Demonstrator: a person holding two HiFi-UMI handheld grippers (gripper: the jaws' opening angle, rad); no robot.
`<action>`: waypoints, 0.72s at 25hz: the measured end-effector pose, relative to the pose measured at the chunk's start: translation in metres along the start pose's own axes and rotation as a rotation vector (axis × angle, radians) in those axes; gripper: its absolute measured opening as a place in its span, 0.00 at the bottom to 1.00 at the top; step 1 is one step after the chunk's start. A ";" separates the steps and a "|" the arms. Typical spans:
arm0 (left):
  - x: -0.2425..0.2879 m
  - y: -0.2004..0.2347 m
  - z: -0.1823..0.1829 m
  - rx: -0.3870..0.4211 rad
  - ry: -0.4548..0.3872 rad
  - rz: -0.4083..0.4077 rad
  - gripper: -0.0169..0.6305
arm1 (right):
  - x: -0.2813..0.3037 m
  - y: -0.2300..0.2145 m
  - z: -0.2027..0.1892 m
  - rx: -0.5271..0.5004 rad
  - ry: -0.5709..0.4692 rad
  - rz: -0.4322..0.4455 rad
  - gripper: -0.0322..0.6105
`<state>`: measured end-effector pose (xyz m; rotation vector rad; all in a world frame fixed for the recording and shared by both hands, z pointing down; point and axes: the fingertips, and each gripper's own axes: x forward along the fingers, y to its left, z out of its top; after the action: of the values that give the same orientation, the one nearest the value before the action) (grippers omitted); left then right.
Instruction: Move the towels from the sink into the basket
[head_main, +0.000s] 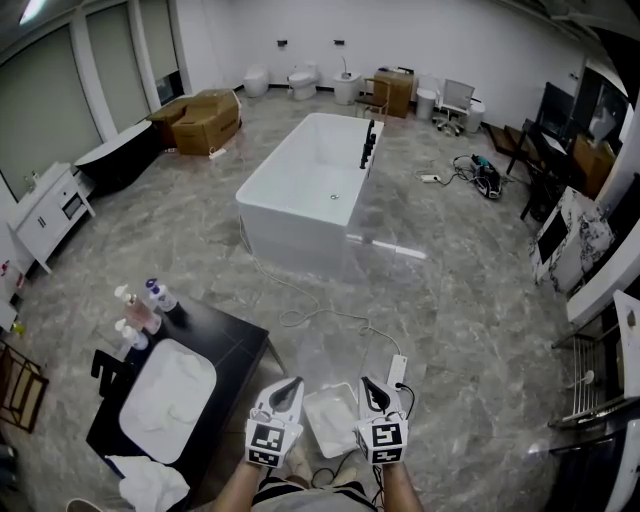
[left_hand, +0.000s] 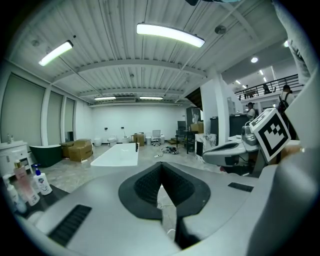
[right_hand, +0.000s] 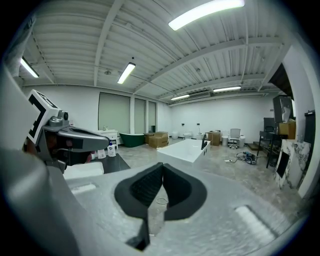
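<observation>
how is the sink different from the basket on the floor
The sink sits on the black counter; the basket stands on the floor. The sink is bigger with rounded corners; the basket is smaller and squarer. The sink seems to hold white towels; the basket looks empty. Both are white.

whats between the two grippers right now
The white basket, down on the floor, shows between the left gripper and the right gripper in the head view.

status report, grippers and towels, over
Left gripper and right gripper both shut, empty. White crumpled towel at black table's near edge, beside white oval sink. White rectangular basket on floor between grippers. White cable trails nearby.
</observation>
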<state>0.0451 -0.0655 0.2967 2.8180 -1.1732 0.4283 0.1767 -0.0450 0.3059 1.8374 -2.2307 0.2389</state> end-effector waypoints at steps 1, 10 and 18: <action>0.000 0.001 0.000 -0.001 -0.001 0.001 0.04 | 0.000 0.001 0.000 -0.001 -0.001 0.000 0.05; 0.002 0.004 0.002 -0.036 -0.015 0.003 0.04 | 0.002 0.000 0.005 -0.010 -0.014 0.005 0.05; 0.000 -0.002 0.003 -0.048 -0.013 0.035 0.04 | -0.008 -0.006 0.009 -0.008 -0.023 0.017 0.05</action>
<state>0.0472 -0.0642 0.2940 2.7682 -1.2195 0.3798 0.1832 -0.0415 0.2953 1.8275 -2.2601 0.2126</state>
